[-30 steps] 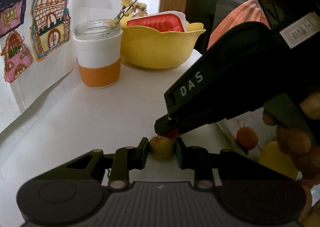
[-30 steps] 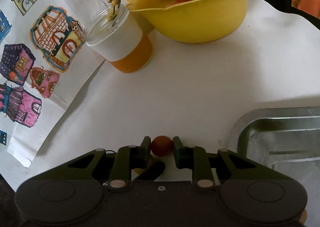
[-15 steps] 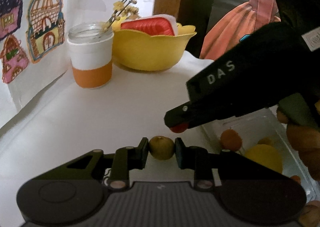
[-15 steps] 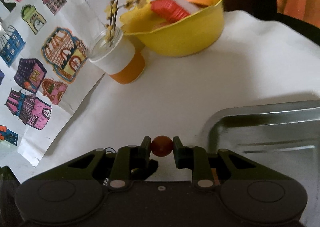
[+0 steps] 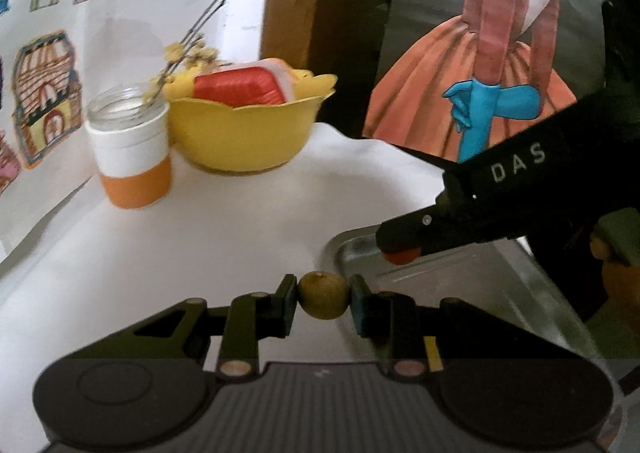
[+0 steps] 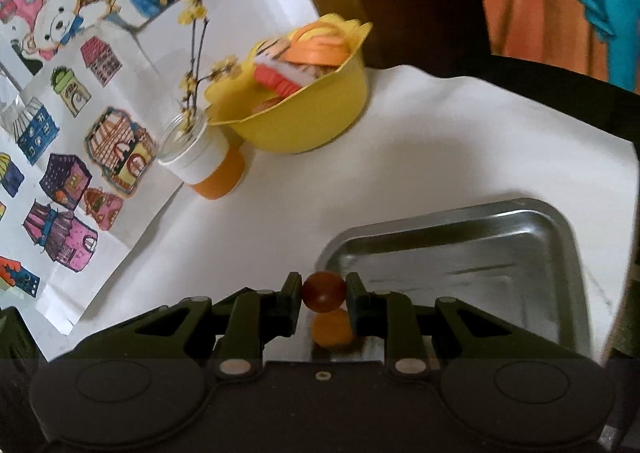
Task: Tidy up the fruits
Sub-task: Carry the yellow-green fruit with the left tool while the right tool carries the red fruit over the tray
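My left gripper (image 5: 323, 299) is shut on a small olive-green round fruit (image 5: 323, 300), held above the white table beside the left rim of a metal tray (image 5: 460, 273). My right gripper (image 6: 323, 293) is shut on a small dark red round fruit (image 6: 323, 291), held over the near-left corner of the same tray (image 6: 460, 249). An orange fruit (image 6: 331, 328) lies below it, under the jaws. In the left wrist view the right gripper (image 5: 400, 251) reaches in from the right over the tray, the red fruit (image 5: 401, 255) showing at its tip.
A yellow bowl (image 5: 244, 133) (image 6: 308, 117) with red and orange items stands at the back. A glass jar (image 5: 130, 151) (image 6: 202, 161) with an orange band and flower sprigs stands left of it. A sheet of coloured drawings (image 6: 60, 157) hangs at the left.
Both grippers have risen and moved right with their fruits, so the metal tray now lies under and ahead of them. The bowl and jar look farther off.
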`<move>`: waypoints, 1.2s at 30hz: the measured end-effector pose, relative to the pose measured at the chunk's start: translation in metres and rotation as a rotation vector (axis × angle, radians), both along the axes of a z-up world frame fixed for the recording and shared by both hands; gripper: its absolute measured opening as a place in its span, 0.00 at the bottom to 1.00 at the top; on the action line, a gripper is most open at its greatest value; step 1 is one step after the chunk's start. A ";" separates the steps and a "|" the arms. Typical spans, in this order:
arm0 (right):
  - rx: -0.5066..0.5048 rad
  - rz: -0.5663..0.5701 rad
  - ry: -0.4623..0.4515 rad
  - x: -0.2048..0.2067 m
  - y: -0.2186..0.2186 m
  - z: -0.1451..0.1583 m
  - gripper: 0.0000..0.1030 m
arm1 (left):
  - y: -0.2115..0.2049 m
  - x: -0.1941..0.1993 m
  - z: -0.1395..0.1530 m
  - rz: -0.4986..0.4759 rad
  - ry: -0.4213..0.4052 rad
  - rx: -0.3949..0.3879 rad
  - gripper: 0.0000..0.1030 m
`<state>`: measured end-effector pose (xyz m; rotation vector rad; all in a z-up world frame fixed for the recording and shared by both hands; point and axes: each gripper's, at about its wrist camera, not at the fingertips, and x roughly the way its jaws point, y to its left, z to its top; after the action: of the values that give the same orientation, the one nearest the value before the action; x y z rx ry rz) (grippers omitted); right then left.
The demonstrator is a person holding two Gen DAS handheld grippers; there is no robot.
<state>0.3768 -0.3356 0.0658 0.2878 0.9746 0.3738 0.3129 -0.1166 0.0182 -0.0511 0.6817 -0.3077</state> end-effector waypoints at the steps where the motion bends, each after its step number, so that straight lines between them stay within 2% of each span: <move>1: 0.006 -0.009 -0.001 -0.002 -0.006 0.000 0.24 | -0.004 -0.001 0.001 -0.007 -0.002 0.000 0.30; 7: 0.031 -0.075 -0.004 -0.014 -0.034 0.001 0.24 | -0.029 -0.001 0.007 -0.058 -0.011 0.019 0.30; 19: 0.068 -0.165 -0.002 -0.037 -0.078 -0.013 0.24 | -0.058 0.010 0.000 -0.111 0.039 0.029 0.30; 28: 0.032 -0.156 -0.007 -0.049 -0.080 -0.022 0.24 | -0.066 0.020 -0.005 -0.089 0.077 0.061 0.30; 36: -0.037 -0.080 -0.036 -0.065 -0.072 -0.031 0.25 | -0.066 0.029 -0.009 -0.078 0.107 0.036 0.30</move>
<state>0.3117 -0.4074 0.0347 0.2847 0.9305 0.2863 0.3422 -0.1824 0.0089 -0.0061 0.7964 -0.3693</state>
